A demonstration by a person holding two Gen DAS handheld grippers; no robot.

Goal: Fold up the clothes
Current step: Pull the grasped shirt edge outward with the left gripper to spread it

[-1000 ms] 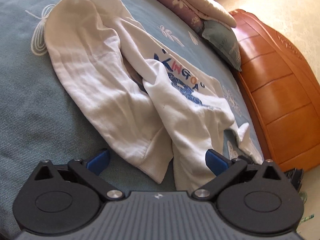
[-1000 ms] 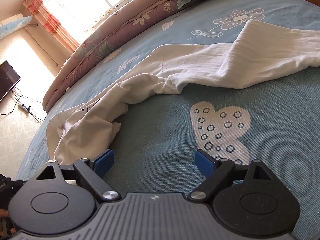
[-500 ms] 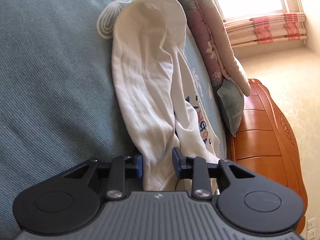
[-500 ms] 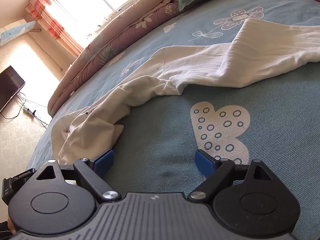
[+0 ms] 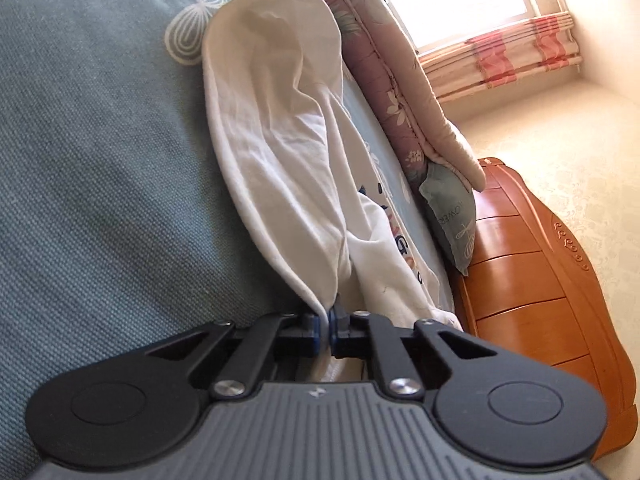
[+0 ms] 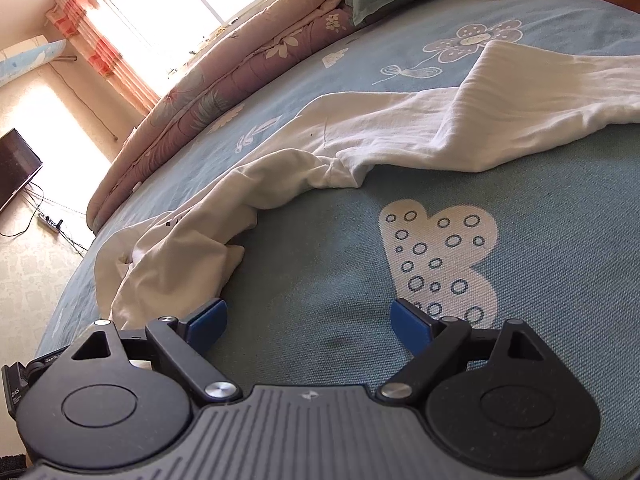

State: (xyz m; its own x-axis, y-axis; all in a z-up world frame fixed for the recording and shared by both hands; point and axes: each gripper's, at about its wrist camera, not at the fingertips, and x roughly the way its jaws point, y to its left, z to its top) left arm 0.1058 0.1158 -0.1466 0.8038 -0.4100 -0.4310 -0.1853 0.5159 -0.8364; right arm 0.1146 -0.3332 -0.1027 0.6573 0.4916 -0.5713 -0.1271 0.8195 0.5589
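Left wrist view
Left claw [image 5: 330,327]: its jaws are closing on a hem edge of the white garment [image 5: 280,152]; the cloth runs between the blue pads, and they look to be pinching it already.
Why that grip: you take a thin edge rather than a bunched handful, so I judge the cloth will lift as one layer and spread, not as a lump.
Garment position: it lies on the blue bedsheet [image 5: 100,200], stretching away from your claw toward the rolled quilt [image 5: 384,92]; the printed front shows partly under a fold, so it is not flat yet.
Edge of bed: the wooden bed frame [image 5: 532,280] and a pillow [image 5: 452,216] sit just beside the garment's far side, so a pull that way could drag cloth off the bed.

Right wrist view
Right claw [image 6: 308,320]: released, jaws spread wide with nothing between them, over bare sheet near the butterfly print [image 6: 440,256].
Garment here: the crumpled end of the white garment [image 6: 180,256] lies just beside the claw's left pad; a flatter stretch runs to the upper right.
Why it waits: you probably keep it free to catch a second corner.
Stage: early, no fold is made.
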